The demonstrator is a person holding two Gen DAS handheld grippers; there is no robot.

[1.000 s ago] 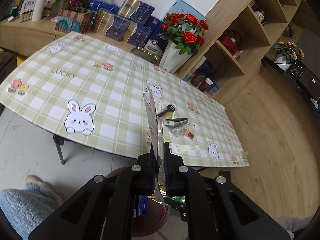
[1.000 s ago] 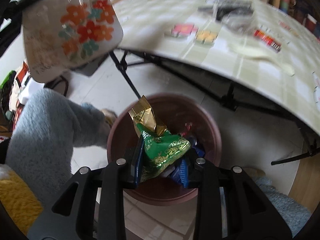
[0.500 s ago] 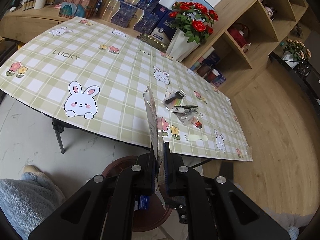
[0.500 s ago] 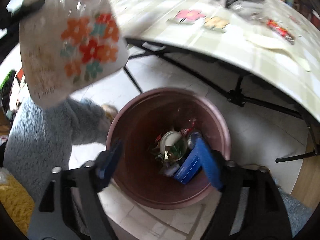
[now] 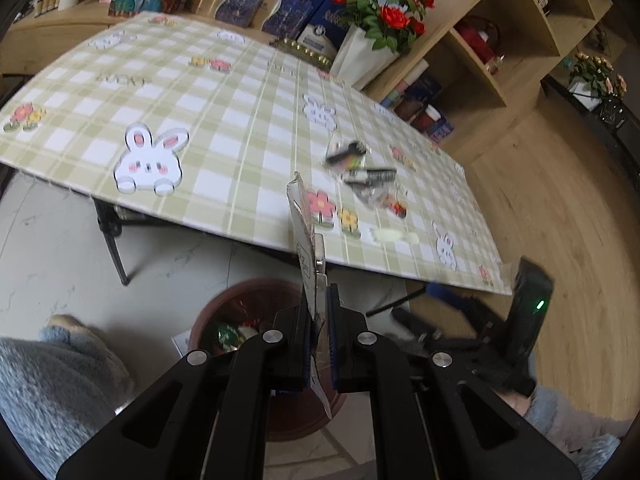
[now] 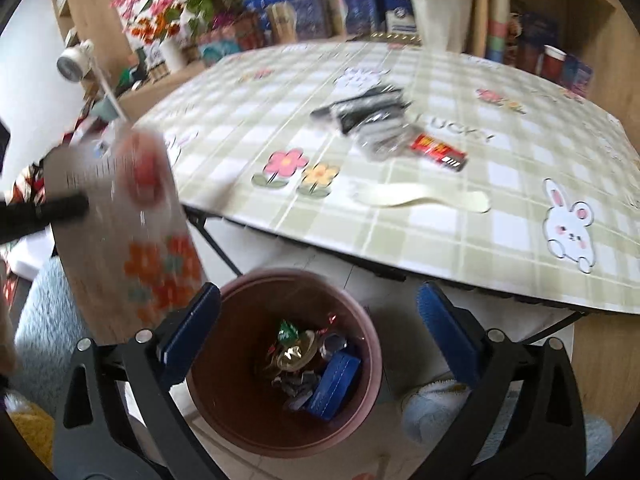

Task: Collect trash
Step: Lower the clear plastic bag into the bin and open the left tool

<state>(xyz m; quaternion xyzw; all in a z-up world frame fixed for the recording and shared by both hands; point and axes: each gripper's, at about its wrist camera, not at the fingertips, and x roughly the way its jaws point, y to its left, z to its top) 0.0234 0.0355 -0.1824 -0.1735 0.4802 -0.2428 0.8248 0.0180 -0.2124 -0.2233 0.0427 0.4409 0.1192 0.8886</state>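
left gripper (image 5: 320,320): pinching floral wrapper (image 6: 120,240) | right gripper (image 6: 316,328): jaws just opened wide, nothing between, above trash bin (image 6: 240,420) | wrappers (image 6: 376,120) near worktop (image 6: 520,240) edge

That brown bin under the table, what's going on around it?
A person is clearing trash with a handheld gripper in each hand. The right gripper has just opened, empty, above the bin, which holds wrappers. The left gripper is shut on a flat flowered packet beside the bin. More wrappers wait on the table.
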